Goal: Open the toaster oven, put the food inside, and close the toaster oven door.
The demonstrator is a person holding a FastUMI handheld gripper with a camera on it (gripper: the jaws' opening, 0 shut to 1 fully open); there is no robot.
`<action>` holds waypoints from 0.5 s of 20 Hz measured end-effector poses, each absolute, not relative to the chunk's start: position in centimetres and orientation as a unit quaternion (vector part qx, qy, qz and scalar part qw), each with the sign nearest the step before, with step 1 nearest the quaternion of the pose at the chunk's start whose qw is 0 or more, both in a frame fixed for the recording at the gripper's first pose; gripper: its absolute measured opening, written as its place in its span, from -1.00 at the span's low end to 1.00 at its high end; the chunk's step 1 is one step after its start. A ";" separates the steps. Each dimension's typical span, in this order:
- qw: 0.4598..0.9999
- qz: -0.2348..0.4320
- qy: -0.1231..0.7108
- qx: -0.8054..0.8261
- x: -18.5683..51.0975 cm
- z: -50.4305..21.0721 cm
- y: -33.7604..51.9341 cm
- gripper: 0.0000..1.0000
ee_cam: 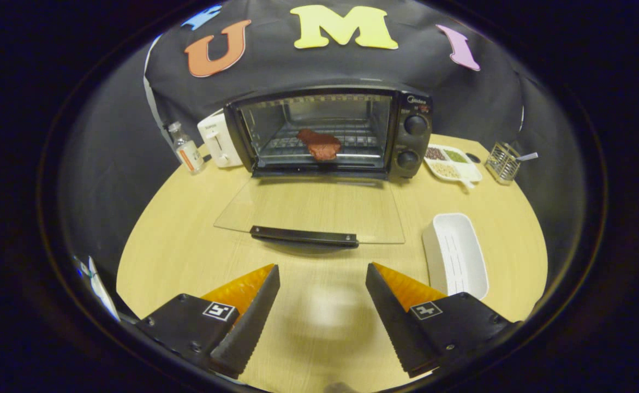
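Food inside toaster oven, beyond spread, empty jaws

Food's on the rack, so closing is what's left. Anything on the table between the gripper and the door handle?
Nothing visible. The gripper is open and empty, and only bare table lies between its fingers and the door handle just ahead. The white tray sits off to the right of that path.

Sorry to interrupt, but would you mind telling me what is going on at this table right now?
A person's handheld gripper hovers open and empty over the round wooden table. Beyond its fingers, the black toaster oven stands with its glass door folded flat onto the table, black handle nearest the fingers. The reddish-brown piece of food already lies on the oven's wire rack. Closing the door remains.
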State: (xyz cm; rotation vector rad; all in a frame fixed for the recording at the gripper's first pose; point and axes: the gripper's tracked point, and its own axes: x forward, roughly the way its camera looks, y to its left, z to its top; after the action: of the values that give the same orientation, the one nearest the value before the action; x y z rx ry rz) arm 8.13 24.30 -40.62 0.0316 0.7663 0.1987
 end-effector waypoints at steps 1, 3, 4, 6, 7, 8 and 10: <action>0.920 0.098 0.378 0.014 8.1 -41.2 24.5 1.00; 0.916 0.100 0.388 0.010 8.2 -42.4 25.0 1.00; 0.914 0.101 0.392 0.009 8.3 -42.9 25.3 1.00; 0.911 0.103 0.399 0.007 8.9 -43.7 25.9 1.00; 0.909 0.102 0.404 0.005 9.2 -44.1 26.0 1.00; 0.908 0.100 0.408 0.005 10.2 -44.9 26.6 1.00; 0.904 0.092 0.417 0.000 11.0 -45.7 26.8 1.00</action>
State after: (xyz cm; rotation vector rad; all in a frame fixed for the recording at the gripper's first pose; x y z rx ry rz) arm 10.97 26.75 -45.68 -0.0007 0.8608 0.1902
